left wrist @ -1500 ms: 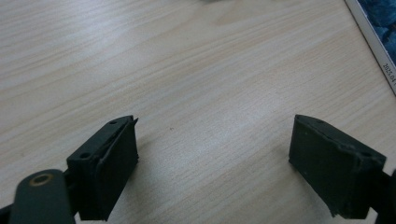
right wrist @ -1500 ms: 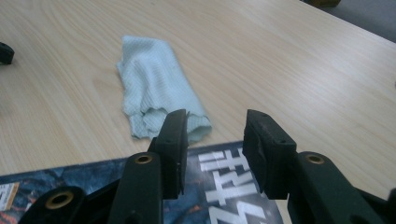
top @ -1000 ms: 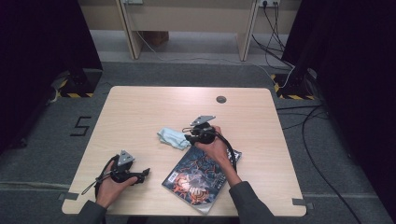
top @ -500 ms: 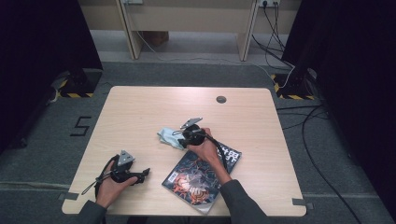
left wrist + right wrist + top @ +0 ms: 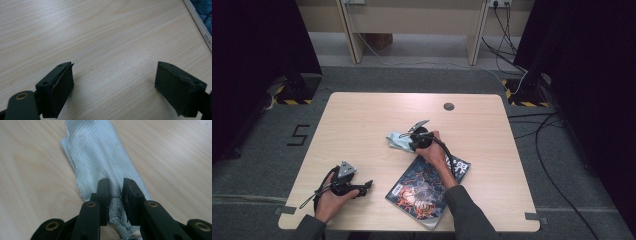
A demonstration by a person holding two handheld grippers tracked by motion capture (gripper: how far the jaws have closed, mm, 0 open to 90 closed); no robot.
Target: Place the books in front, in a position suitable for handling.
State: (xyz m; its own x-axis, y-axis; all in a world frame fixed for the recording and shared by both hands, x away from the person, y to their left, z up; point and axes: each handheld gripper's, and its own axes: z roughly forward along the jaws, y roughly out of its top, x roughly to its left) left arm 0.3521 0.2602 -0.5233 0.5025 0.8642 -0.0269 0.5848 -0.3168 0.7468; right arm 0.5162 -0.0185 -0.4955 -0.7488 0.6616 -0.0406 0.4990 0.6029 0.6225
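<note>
A pale blue cloth [image 5: 396, 139] lies crumpled near the middle of the wooden table [image 5: 362, 115]. My right gripper [image 5: 408, 142] reaches onto its right end. In the right gripper view the jaws have just been closing, and my right gripper [image 5: 115, 182] now pinches a puckered fold of the cloth [image 5: 105, 157]. My left gripper [image 5: 365, 188] rests low at the table's front left, held in a hand. In the left gripper view my left gripper [image 5: 115, 75] stands wide open over bare wood, with nothing between its pads.
A magazine [image 5: 427, 187] with a dark illustrated cover lies under the right forearm, near the front edge; its white edge [image 5: 202, 15] shows in the left gripper view. A round cable hole [image 5: 449, 106] sits at the table's far side. Cables trail on the floor at right.
The right hand has moved left and down from above the magazine onto the cloth's end. The left hand has stayed where it was.
</note>
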